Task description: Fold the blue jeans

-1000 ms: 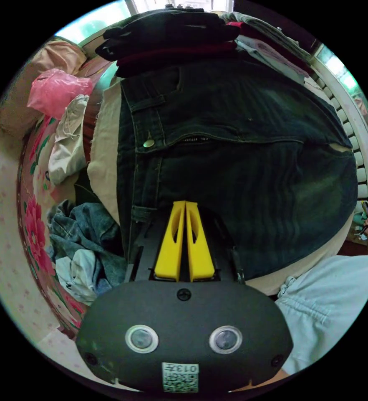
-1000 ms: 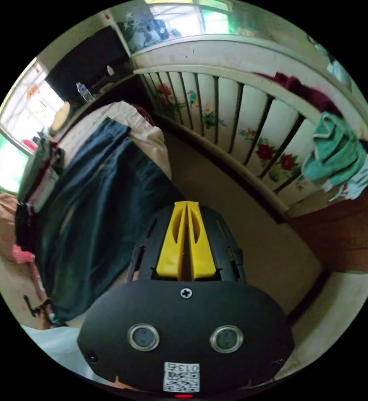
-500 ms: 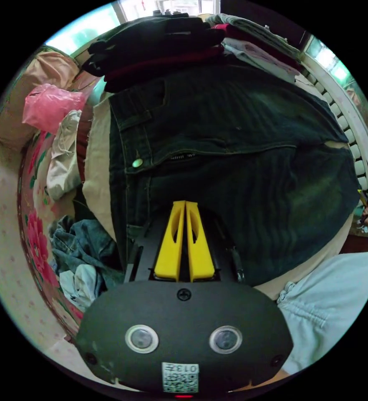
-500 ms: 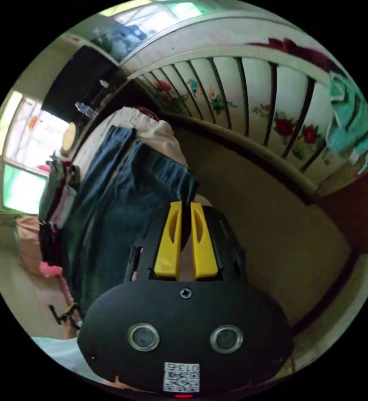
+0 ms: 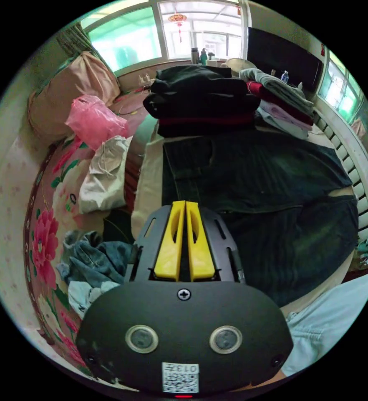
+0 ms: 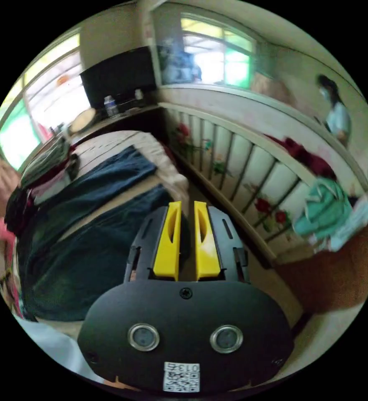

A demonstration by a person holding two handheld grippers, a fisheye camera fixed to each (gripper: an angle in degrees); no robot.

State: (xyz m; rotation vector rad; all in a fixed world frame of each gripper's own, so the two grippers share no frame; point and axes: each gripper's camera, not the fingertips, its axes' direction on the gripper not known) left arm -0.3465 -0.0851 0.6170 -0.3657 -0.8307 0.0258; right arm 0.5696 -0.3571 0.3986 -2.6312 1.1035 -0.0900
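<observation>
Dark blue jeans [image 5: 276,196] lie spread flat on a beige sheet [image 5: 146,184], with the waistband toward my left gripper [image 5: 185,203]. Its yellow jaws are pressed together over the waistband's near end, and I see no denim between them. In the right gripper view the two legs [image 6: 88,234] run side by side toward the bed's foot. My right gripper [image 6: 187,203] sits at the near leg's hem. Its jaws stand a narrow gap apart with dark cloth between them.
Folded dark clothes [image 5: 200,100] are stacked beyond the jeans. A pink bag [image 5: 94,121] and a heap of denim [image 5: 92,263] lie to the left. A white flowered rail [image 6: 250,175] with a teal cloth [image 6: 321,213] borders the bed. A person [image 6: 336,112] stands far off.
The right gripper reached the near leg's hem and its jaws, shut a second ago, now have denim between them. Both cameras tilted up, bringing the windows into view.
</observation>
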